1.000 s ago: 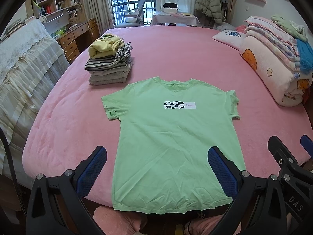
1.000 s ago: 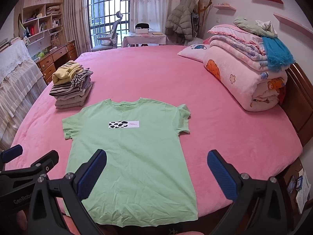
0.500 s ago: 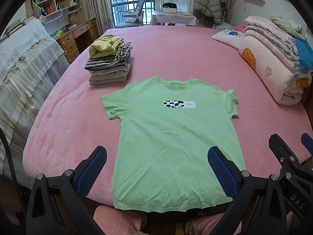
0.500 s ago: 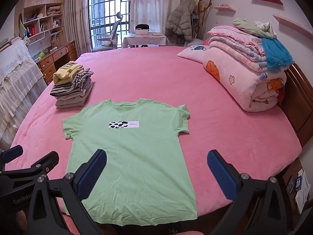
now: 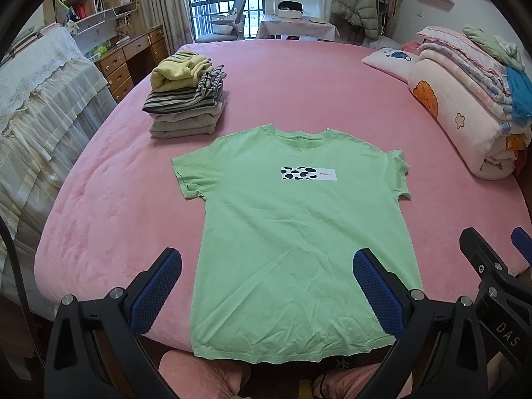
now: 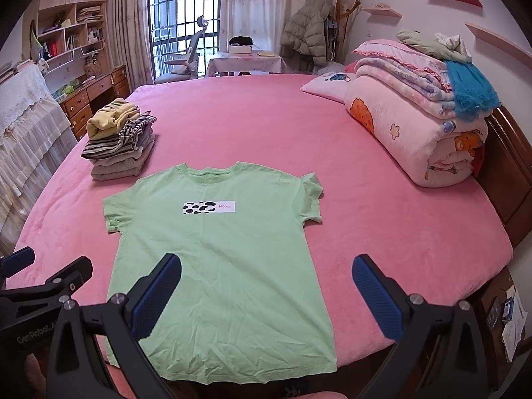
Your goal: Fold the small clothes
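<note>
A light green T-shirt (image 5: 299,232) lies flat and face up on the pink bed, collar away from me, its hem hanging over the near edge; it also shows in the right wrist view (image 6: 219,252). It has a white chest label with black spots. My left gripper (image 5: 266,282) is open and empty, held above the shirt's lower part. My right gripper (image 6: 266,282) is open and empty above the shirt's lower right side. Each gripper shows at the edge of the other's view.
A stack of folded clothes (image 5: 186,99) sits on the bed beyond the shirt's left sleeve. Rolled quilts (image 6: 419,126) and a pillow (image 6: 329,81) lie on the right. The pink bed (image 6: 399,226) ends at a wooden frame on the right. A desk and chair stand behind.
Both views have shifted very slightly; the shirt and the grippers' jaws look the same as before.
</note>
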`<state>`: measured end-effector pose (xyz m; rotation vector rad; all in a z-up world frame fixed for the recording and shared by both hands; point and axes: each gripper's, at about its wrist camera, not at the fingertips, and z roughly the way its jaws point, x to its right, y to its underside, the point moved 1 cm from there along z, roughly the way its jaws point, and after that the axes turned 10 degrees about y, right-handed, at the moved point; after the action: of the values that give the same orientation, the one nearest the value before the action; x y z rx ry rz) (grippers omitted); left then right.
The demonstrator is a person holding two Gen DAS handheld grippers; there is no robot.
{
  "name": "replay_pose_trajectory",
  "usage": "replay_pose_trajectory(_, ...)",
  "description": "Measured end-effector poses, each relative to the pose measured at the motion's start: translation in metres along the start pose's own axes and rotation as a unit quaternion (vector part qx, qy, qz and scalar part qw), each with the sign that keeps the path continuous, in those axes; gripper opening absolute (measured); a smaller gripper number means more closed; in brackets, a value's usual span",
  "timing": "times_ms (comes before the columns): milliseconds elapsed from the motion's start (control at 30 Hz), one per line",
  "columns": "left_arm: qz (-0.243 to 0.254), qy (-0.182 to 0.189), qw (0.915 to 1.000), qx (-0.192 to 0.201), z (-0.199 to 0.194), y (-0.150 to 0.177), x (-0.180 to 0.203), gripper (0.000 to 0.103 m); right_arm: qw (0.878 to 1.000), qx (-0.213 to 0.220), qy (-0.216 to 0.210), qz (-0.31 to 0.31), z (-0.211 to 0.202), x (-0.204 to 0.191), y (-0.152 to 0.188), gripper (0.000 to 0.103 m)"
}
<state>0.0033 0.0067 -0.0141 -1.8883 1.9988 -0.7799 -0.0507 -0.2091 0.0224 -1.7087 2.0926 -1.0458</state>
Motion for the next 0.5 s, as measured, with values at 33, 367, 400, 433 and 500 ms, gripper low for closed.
replay_pose_trajectory(33,-0.004,0.007,1.0,-0.001,0.004,-0.001,-0.003,0.102,1.0,0.0,0.001,-0.001,0.004,-0.002,0.0,0.103)
replay_pose_trajectory(367,-0.018,0.034,0.9989,-0.026,0.059,-0.025,-0.017,0.102,1.0,-0.027,-0.007,0.0,0.054,-0.006,-0.01,0.103)
replay_pose_trajectory(400,-0.017,0.033,0.9989,-0.028,0.066,-0.029,-0.016,0.102,1.0,-0.027,-0.003,-0.001,0.061,-0.005,-0.013,0.103)
replay_pose_trajectory(433,-0.019,0.032,0.9988,-0.03,0.074,-0.034,-0.017,0.102,1.0,-0.027,0.003,-0.001,0.068,-0.005,-0.016,0.103)
replay_pose_trajectory(500,-0.024,0.034,0.9986,-0.032,0.087,-0.042,-0.018,0.102,1.0,-0.03,0.005,0.001,0.081,-0.003,-0.02,0.103)
